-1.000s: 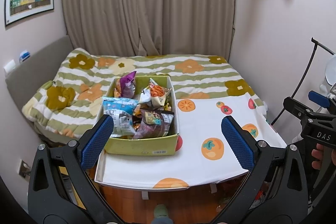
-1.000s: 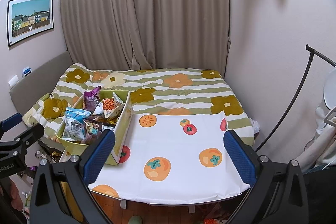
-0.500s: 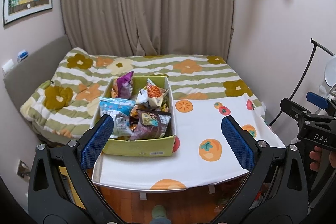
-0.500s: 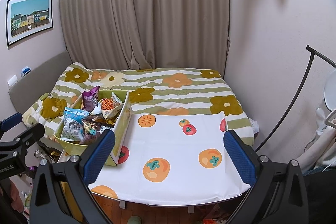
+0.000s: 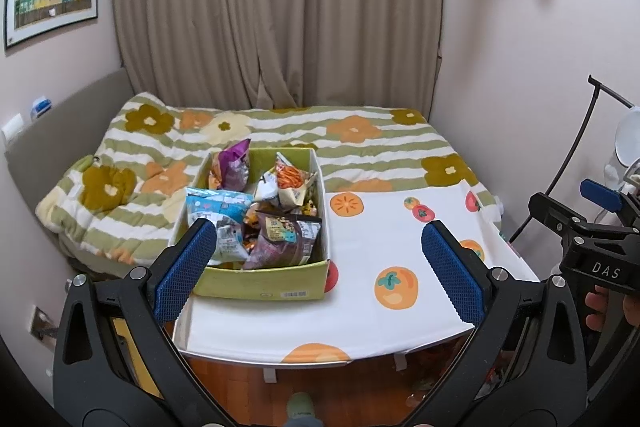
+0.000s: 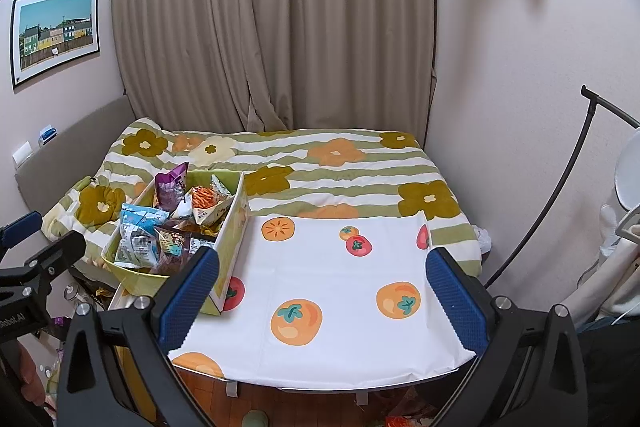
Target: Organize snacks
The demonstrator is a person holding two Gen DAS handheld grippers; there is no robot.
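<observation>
The left tool (image 5: 320,267) is held above the near edge of the bench (image 5: 372,243), its blue-padded fingers (image 5: 184,267) set wide apart with nothing between them. The right tool (image 6: 324,291) is likewise held over the near edge, fingers (image 6: 452,301) spread wide and empty; in the left wrist view its black frame appears at the far right, gripped by a hand (image 5: 612,307). The bench carries a white cloth (image 6: 332,267) printed with orange and red fruit. A green cardboard box (image 5: 260,285) stands on the left end of the bench, upright, with its barcode face toward the camera. The snacks are inside this box: a purple packet (image 5: 234,169) at the far left corner, an orange-and-white packet (image 5: 286,183) at the far right, a light blue packet (image 5: 218,213) at the near left, and a dark purple-brown packet (image 5: 282,241) at the near right, all loosely piled and overlapping. The rest of the cloth bears no packets. Behind the bench lies a bed with a green-striped floral quilt (image 6: 340,163), backed by a beige curtain (image 6: 272,19). A framed picture (image 6: 56,31) hangs on the left wall.
</observation>
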